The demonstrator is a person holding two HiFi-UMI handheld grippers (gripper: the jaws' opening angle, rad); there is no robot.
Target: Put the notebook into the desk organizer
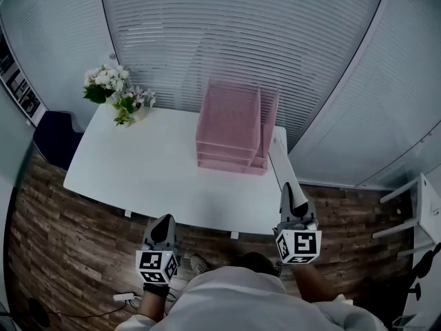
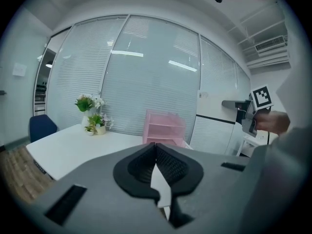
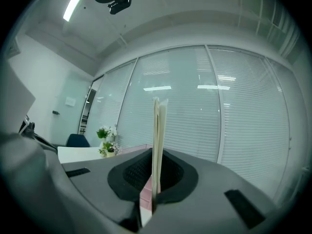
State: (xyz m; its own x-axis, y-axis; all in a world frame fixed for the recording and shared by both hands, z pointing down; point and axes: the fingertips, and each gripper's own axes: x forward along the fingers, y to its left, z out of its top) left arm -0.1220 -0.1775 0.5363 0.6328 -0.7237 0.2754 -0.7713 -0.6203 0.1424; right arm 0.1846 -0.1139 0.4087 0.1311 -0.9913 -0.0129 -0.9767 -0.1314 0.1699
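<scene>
Got notebook clamped edge-on in fingers of right gripper, left gripper clenched on nothing; yet to cross bench & slot it into organizer

1. Left claw: jaws meet at the tips, with nothing between them. A sliver of white table shows through the gap lower down.
2. Table: white, lies beyond the claw and runs off to the left.
3. Desk organizer: pink, tiered, upright on the table's far right part, in front of the glass wall with blinds.
4. Flowers: white blooms and green leaves on the table's far left part, well apart from the desk organizer.
5. Blue chair: at the table's left end.
6. Right claw: at the view's right, held by a hand, marker cube on top. Its jaw state is unreadable here.
</scene>
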